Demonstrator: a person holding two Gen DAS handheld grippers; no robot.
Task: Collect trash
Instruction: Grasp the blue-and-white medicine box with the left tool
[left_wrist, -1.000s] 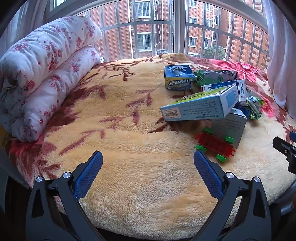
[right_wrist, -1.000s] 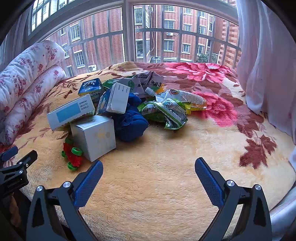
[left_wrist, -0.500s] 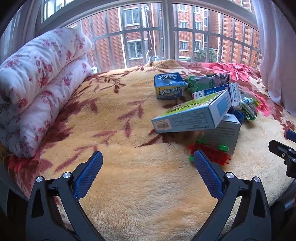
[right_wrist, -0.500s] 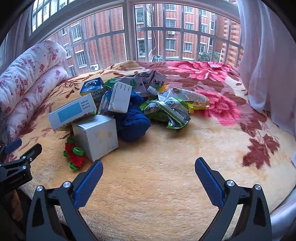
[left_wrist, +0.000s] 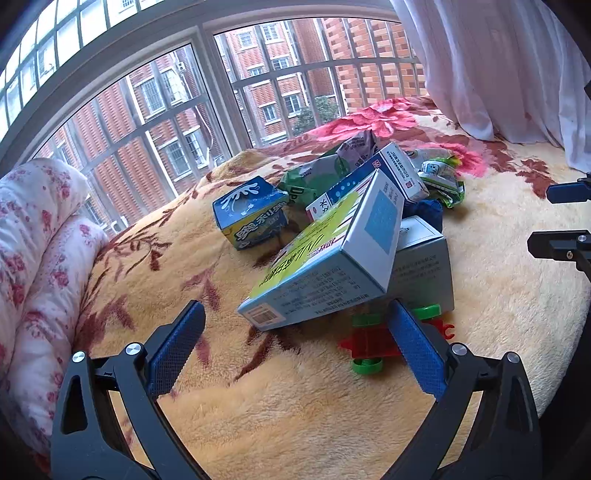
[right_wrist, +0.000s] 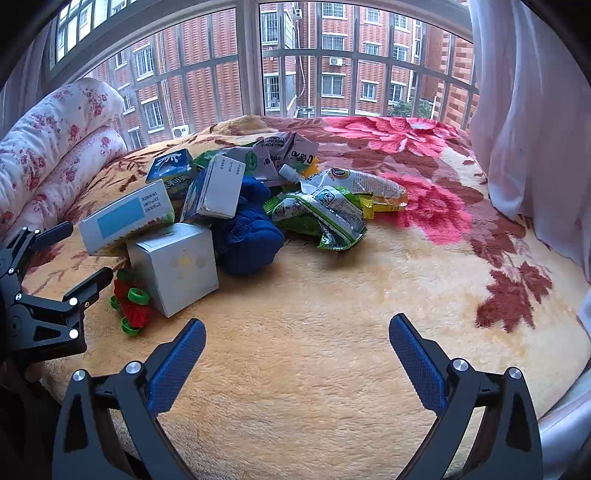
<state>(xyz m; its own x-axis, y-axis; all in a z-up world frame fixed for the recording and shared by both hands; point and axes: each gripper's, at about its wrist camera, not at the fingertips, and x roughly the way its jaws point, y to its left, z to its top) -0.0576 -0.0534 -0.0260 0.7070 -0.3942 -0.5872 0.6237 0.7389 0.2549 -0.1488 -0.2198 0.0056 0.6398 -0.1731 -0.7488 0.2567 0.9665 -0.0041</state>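
Note:
A pile of trash lies on a flowered blanket. A long blue and green carton (left_wrist: 325, 258) leans on a grey-white box (left_wrist: 424, 266), also in the right wrist view (right_wrist: 177, 266). Behind are a blue milk carton (left_wrist: 251, 214), another white carton (right_wrist: 218, 188), green snack wrappers (right_wrist: 317, 218) and a yellow pouch (right_wrist: 369, 188). My left gripper (left_wrist: 295, 343) is open, just in front of the long carton's near end. My right gripper (right_wrist: 295, 354) is open and empty over bare blanket, short of the pile.
A red toy car with green wheels (left_wrist: 373, 343) lies under the boxes. A blue cloth (right_wrist: 247, 229) sits in the pile. Rolled floral quilts (left_wrist: 33, 258) lie at left. A white curtain (right_wrist: 532, 110) hangs at right. Barred windows stand behind.
My left gripper has moved forward and to the right, close to the long carton, and tilted. My right gripper has crept slightly forward. Both stay open.

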